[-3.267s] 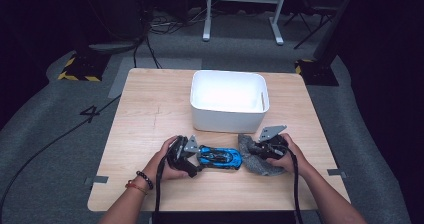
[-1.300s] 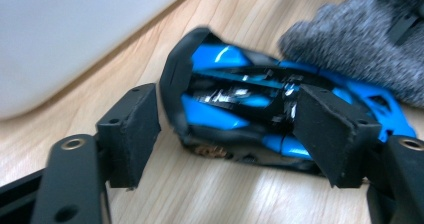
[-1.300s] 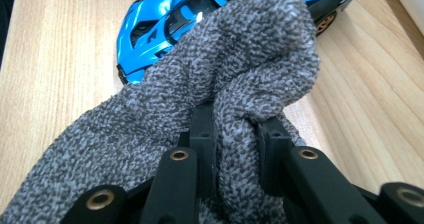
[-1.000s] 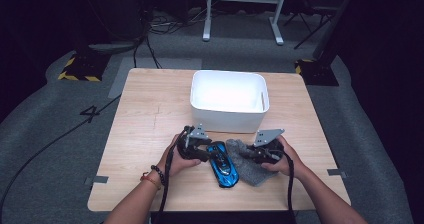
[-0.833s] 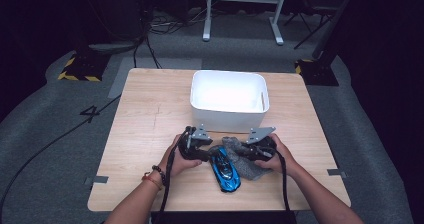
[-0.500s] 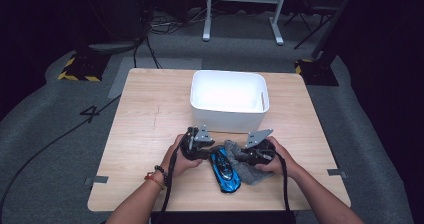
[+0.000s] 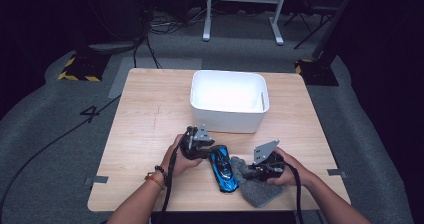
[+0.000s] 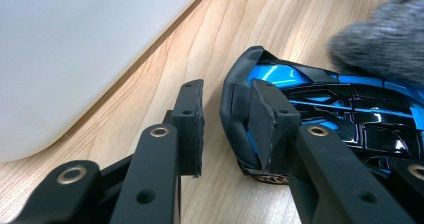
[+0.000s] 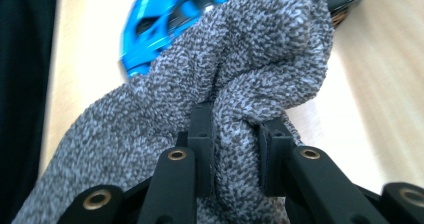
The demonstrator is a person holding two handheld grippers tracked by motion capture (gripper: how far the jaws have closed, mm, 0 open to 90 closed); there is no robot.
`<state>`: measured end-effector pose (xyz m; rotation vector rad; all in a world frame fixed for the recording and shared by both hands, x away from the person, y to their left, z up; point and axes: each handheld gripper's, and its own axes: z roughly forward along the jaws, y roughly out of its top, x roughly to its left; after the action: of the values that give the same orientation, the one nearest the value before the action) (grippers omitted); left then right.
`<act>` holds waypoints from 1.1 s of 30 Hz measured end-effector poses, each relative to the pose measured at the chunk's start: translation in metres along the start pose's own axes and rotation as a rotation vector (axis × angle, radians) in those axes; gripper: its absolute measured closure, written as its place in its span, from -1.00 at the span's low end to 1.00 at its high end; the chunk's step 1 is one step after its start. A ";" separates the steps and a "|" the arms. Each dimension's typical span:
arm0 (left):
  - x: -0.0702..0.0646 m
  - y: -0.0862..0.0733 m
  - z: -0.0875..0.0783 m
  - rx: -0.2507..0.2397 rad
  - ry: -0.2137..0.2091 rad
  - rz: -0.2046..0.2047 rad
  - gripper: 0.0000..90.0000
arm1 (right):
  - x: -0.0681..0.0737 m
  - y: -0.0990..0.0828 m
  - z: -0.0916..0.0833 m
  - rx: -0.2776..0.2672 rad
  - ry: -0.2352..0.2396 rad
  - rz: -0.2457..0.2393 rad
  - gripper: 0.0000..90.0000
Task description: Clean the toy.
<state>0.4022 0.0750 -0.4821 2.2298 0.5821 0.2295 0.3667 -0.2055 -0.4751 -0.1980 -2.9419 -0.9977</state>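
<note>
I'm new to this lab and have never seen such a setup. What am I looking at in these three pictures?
A person at a wooden table holds a hand-held gripper in each hand. The high view looks down from above; the other two pictures come from cameras riding on the grippers. On the table are a white bin, a blue toy car and a grey cloth. The left hand-held gripper has its jaws apart, one pad against the car's end. The right hand-held gripper pinches a fold of the cloth beside the car.

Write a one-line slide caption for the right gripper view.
Right gripper pinching a fold of grey cloth, with the blue toy car just behind it on the wooden table.
</note>
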 end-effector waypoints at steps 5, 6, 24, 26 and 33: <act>0.001 0.000 0.000 -0.003 0.005 -0.004 0.50 | 0.007 -0.004 -0.009 0.018 -0.001 -0.044 0.62; 0.002 -0.001 0.000 -0.005 0.004 -0.008 0.50 | 0.006 -0.003 -0.012 0.003 -0.023 -0.038 0.62; 0.004 -0.003 0.000 -0.022 -0.004 -0.020 0.45 | -0.032 0.023 0.017 -0.068 -0.221 0.123 0.64; 0.003 -0.003 0.001 -0.024 -0.004 -0.019 0.45 | -0.030 0.021 0.016 -0.060 -0.191 0.118 0.63; 0.004 -0.003 0.001 -0.023 -0.002 -0.018 0.44 | -0.017 0.013 0.009 -0.027 -0.092 0.065 0.63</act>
<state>0.4048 0.0783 -0.4850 2.2013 0.5959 0.2235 0.3850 -0.1920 -0.4760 -0.3473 -2.9829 -1.0479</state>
